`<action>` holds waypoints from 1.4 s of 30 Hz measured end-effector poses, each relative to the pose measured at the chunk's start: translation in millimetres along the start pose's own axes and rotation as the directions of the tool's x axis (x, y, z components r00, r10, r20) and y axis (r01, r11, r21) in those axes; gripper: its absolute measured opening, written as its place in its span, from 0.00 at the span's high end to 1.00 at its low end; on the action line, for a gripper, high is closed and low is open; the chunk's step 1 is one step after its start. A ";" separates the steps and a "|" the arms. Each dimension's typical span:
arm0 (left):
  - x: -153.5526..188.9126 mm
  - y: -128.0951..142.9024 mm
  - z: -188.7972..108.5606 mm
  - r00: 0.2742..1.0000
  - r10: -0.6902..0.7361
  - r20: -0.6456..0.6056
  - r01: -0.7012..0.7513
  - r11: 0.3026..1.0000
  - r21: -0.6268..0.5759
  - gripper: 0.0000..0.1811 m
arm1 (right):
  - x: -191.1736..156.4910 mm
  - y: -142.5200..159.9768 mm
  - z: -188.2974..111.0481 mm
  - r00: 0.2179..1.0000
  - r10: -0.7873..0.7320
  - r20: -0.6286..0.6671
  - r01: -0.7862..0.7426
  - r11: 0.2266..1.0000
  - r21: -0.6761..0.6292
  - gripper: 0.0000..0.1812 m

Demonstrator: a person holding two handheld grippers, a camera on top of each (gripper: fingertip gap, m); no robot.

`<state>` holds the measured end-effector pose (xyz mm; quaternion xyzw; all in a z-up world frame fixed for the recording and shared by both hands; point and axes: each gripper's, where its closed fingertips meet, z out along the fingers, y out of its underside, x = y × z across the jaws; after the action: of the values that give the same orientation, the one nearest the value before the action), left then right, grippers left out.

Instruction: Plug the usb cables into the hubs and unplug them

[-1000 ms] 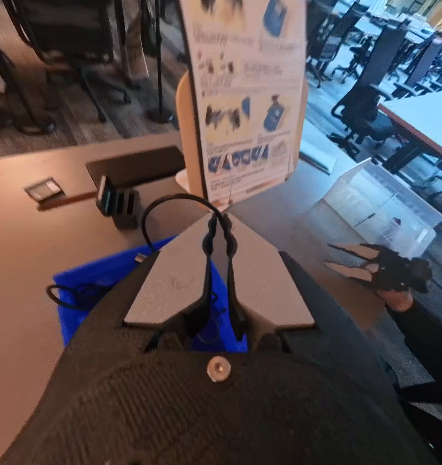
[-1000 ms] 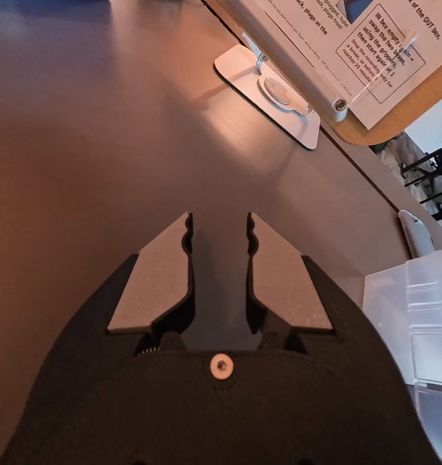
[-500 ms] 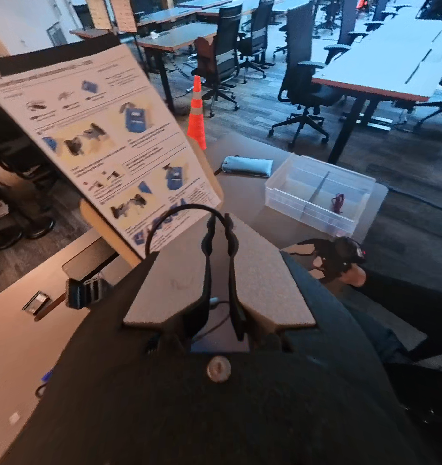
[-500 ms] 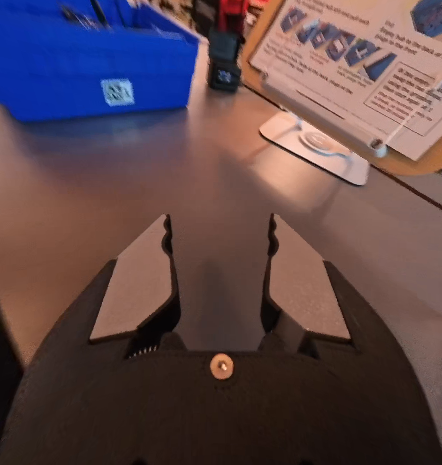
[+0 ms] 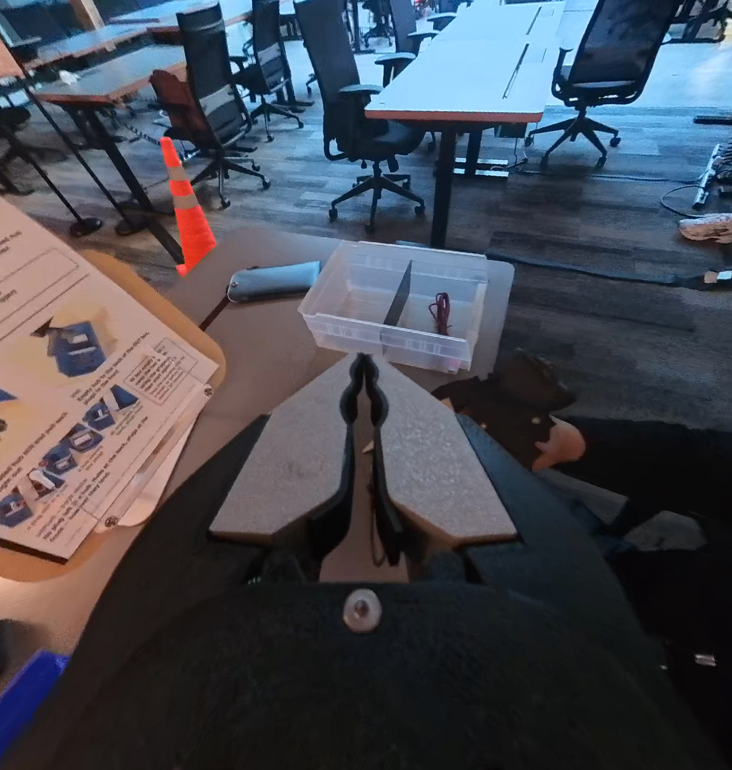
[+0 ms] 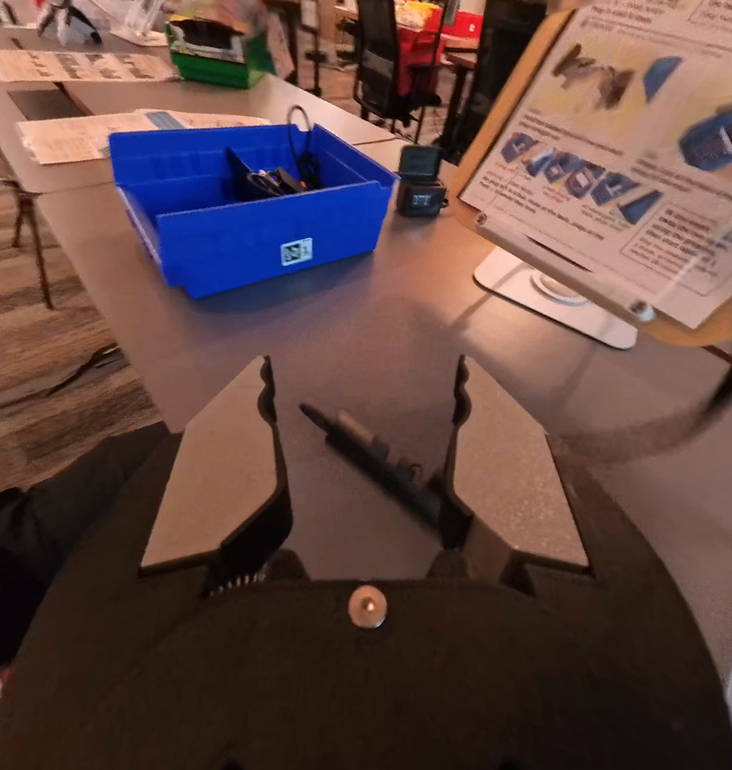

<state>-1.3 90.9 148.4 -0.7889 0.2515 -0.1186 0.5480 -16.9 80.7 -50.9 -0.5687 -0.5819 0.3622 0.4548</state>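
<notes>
Gaping wide, right gripper [image 6: 362,366] straddles slim black plug [image 6: 372,454]; left gripper [image 5: 361,360] pinches cable [image 6: 718,406].

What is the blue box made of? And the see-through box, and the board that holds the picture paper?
The blue divided box looks like hard plastic: smooth, evenly coloured moulded walls with a faint sheen. The see-through divided box also looks like plastic: clear, slightly cloudy ribbed walls. The tan round-cornered board behind the picture sheet looks like wood or plywood, matt and pale brown, though blur hides any grain.
</notes>
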 end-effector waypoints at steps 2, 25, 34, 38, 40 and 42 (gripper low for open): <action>3.6 -0.2 5.0 0.999 0.044 0.011 -0.044 0.999 0.008 1.00 | 15.3 13.8 7.3 0.998 0.031 -0.048 -0.033 0.999 -0.041 0.58; 42.5 293.5 197.3 0.994 -0.108 0.015 0.100 0.851 -0.516 0.61 | 103.6 73.1 -9.4 0.944 0.328 -0.046 -0.331 0.935 -0.125 0.64; 10.6 292.1 193.3 0.988 -0.151 0.005 0.139 0.895 -0.424 0.79 | 101.9 50.9 -35.8 0.951 0.309 -0.021 -0.310 0.948 -0.070 0.65; 0.0 278.2 183.5 0.996 -0.073 0.043 0.083 0.944 -0.320 0.82 | 101.1 54.7 -34.7 0.968 0.248 -0.038 -0.250 0.963 -0.098 0.65; -4.7 270.6 179.0 0.997 -0.046 0.063 0.061 0.962 -0.267 0.83 | 103.2 67.5 -26.4 0.966 0.255 -0.044 -0.258 0.957 -0.133 0.66; -7.5 268.4 176.3 0.997 -0.010 0.077 0.028 0.971 -0.237 0.82 | 100.4 87.4 -12.6 0.951 0.307 -0.027 -0.306 0.931 -0.197 0.66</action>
<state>2.3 163.6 -164.4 -0.8552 0.2356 -0.0631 0.4572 30.0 187.0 -117.1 -0.6943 -0.5202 0.3701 0.3322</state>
